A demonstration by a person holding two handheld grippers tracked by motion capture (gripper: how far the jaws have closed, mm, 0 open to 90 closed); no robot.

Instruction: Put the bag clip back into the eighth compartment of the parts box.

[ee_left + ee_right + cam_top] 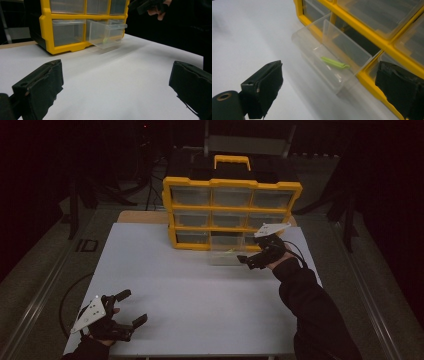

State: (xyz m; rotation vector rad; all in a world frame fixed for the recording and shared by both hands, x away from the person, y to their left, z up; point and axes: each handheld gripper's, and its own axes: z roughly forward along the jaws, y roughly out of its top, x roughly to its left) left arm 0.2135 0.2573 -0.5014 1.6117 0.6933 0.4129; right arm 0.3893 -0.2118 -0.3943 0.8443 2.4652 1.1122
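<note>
Drawer (226, 251), clear plastic, stands pulled out of the bottom middle slot of the yellow organiser (232, 212) at the table's (190, 295) far side. Left gripper (131, 308) rests near-left, jaws spread, empty, well apart. Right gripper (243, 260), jaws spread, sits just right of the drawer, likely for access. Right gripper view reveals a green piece (335, 63) inside.

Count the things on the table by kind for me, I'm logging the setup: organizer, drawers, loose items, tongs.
Yellow organizer: 1
Clear drawers: 9, with the bottom middle drawer pulled out
Green item in the open drawer: 1
Tongs: 2, left tongs and right tongs, both open
Total: 13
</note>
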